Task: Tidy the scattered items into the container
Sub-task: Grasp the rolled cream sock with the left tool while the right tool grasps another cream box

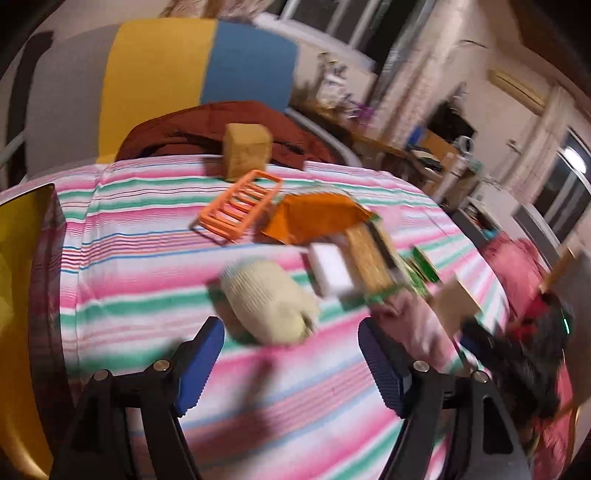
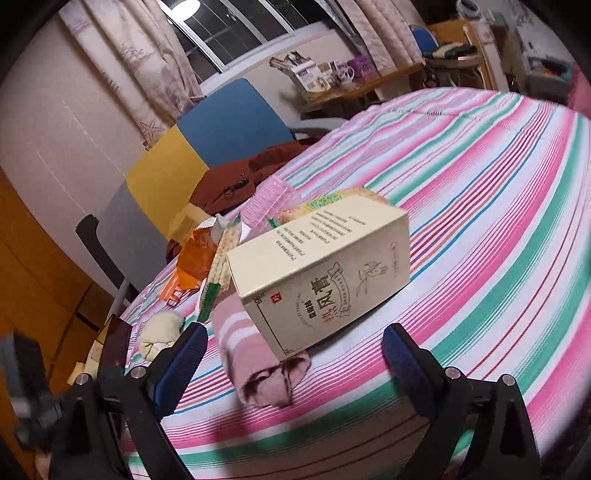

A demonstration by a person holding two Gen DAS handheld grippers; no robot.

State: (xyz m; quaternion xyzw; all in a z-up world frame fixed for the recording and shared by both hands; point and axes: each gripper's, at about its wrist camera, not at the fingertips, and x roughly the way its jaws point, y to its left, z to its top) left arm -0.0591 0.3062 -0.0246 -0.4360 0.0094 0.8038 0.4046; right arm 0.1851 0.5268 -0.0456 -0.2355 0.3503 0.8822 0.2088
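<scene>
Now my left fingers (image 1: 291,354) and right fingers (image 2: 295,363) stand apart, empty; the cream knitted glove (image 1: 267,301) looks soft, light, best pinched mid-body.

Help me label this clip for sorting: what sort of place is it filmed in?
Probably a lived-in home room, a bedroom or dining corner. Household clutter lies on a pink, green and white striped cloth; patterned beige curtains hang beside a dark night window, and a wooden side table crowded with mugs stands behind.
</scene>
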